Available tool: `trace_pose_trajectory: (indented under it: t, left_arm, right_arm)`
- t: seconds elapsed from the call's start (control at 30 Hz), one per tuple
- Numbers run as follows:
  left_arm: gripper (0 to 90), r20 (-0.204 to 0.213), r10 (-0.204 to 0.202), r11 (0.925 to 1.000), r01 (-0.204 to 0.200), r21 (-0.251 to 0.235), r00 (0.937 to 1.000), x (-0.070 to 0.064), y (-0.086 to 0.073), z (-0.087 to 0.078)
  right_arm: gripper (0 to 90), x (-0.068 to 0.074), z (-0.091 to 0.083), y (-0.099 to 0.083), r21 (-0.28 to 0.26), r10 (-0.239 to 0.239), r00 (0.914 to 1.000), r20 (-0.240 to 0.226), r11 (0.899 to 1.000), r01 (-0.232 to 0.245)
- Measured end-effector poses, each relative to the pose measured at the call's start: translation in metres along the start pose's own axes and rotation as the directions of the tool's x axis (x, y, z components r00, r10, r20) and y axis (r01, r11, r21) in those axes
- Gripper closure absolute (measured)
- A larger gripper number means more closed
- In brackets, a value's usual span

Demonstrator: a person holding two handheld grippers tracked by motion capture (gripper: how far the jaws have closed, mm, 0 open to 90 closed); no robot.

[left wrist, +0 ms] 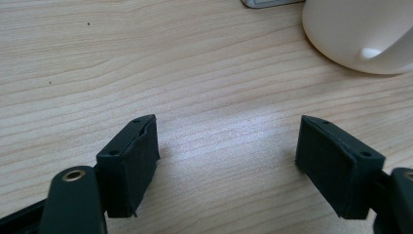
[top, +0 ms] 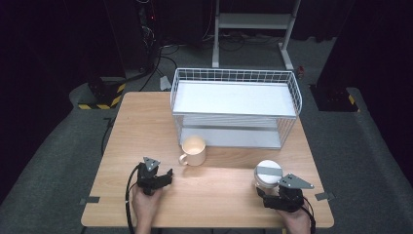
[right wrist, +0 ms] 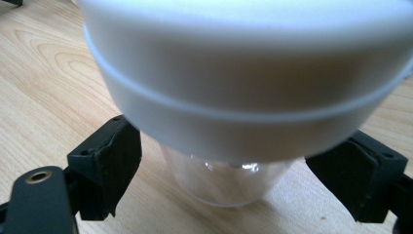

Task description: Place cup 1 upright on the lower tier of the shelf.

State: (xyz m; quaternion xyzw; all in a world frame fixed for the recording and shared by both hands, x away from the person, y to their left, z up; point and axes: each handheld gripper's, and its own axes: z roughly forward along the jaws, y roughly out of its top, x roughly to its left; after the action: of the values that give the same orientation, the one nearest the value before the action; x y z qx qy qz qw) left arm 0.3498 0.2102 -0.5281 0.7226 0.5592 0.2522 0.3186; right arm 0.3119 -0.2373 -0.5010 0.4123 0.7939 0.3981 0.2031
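The right gripper has its jaws spread wide on either side of a clear glass jar with a broad white lid; in the right gripper view each black pad stands a little off the glass, so nothing is clamped, and the jar stands upright on the wooden table between them. From the high view the same right gripper sits at the near right of the table, held by a hand at the bottom edge, with the jar just ahead of it. The left gripper is likewise open, its two jaws far apart over bare wood, with a cream mug near, ahead and to the right, its handle turned toward the camera. In the high view the left gripper rests at the near left, the mug upright just beyond it, handle to the left. Behind the mug stands a white wire rack with two shelves, at the far half of the table.
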Motion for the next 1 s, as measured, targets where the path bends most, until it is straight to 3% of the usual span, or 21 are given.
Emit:
trace_pose_trajectory:
  t: [1.0]
  left_arm:
    - [23.6,-0.001,0.003,1.0,-0.003,0.002,1.0,0.0,0.0,0.0]
  right_arm:
    - [15.1,-0.002,0.015,0.014,-0.021,0.003,1.0,-0.008,1.0,-0.003]
